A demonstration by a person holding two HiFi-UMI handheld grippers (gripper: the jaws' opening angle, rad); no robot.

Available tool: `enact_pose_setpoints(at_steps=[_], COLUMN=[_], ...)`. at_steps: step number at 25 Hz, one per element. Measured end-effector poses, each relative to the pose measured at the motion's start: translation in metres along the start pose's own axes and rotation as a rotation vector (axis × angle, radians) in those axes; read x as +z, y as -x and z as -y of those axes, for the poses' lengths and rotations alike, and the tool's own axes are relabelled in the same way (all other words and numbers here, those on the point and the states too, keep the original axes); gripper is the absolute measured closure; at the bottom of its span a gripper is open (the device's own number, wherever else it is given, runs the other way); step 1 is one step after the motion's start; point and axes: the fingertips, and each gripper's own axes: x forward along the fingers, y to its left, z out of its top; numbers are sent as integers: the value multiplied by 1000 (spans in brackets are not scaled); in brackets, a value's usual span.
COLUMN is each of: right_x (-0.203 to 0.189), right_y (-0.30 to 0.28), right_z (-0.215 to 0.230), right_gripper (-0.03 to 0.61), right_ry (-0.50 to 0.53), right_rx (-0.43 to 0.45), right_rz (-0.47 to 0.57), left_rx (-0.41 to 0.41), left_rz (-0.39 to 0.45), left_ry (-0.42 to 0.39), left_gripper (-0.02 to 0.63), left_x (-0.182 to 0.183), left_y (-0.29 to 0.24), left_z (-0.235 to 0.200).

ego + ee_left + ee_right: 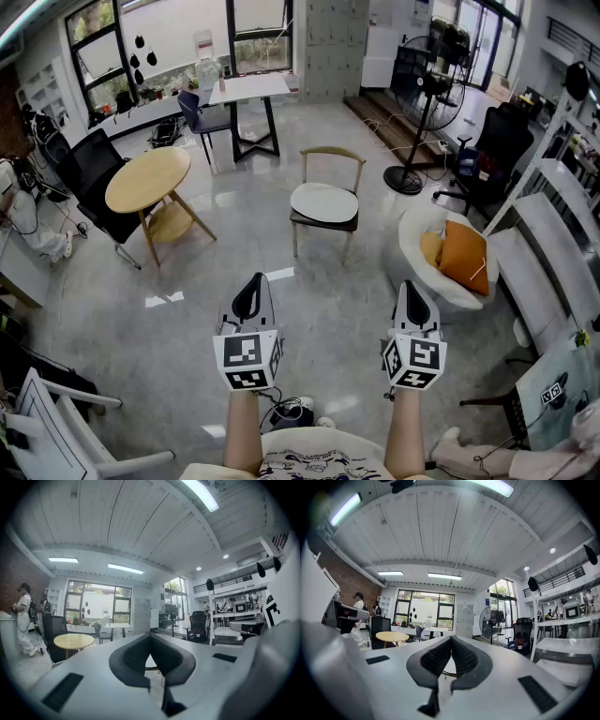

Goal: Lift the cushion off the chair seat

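A wooden chair (pixel 333 153) stands in the middle of the floor, and a flat white cushion (pixel 323 202) lies on its seat. My left gripper (pixel 258 279) and right gripper (pixel 410 287) hang side by side low in the head view. Both are well short of the chair and point level towards it. Both are shut with nothing between the jaws. In the left gripper view the shut left gripper (pixel 150 635) frames a sliver of the cushion (pixel 151 662). The right gripper view shows the right gripper (pixel 451 639) the same way, with the cushion (pixel 449 665) behind it.
A round wooden table (pixel 147 178) and a black office chair (pixel 94 169) stand to the left. A white armchair (pixel 422 267) holding orange cushions (pixel 464 255) is on the right. Behind are a white table (pixel 248 88) and a standing fan (pixel 427 89). A person (pixel 23 616) stands far left.
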Motion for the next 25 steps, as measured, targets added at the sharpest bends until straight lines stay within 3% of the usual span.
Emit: enact_pose_setpoints(at_steps=[12,18,25], right_x=[-5,-11,-18], right_y=[-3,-17,-51], right_z=[-8,-21,-35], right_gripper=[565,557,364], right_ry=[2,-26,-42], right_rx=[3,-9,-1], right_rz=[-11,0,0], left_rx=[0,23,32], left_rz=[-12,-31,-11], left_ry=[8,31,43], left_gripper=[600,600,386], left_x=[-8,-18,-21], left_y=[-1,-12,-45], left_z=[-8,-36,-66])
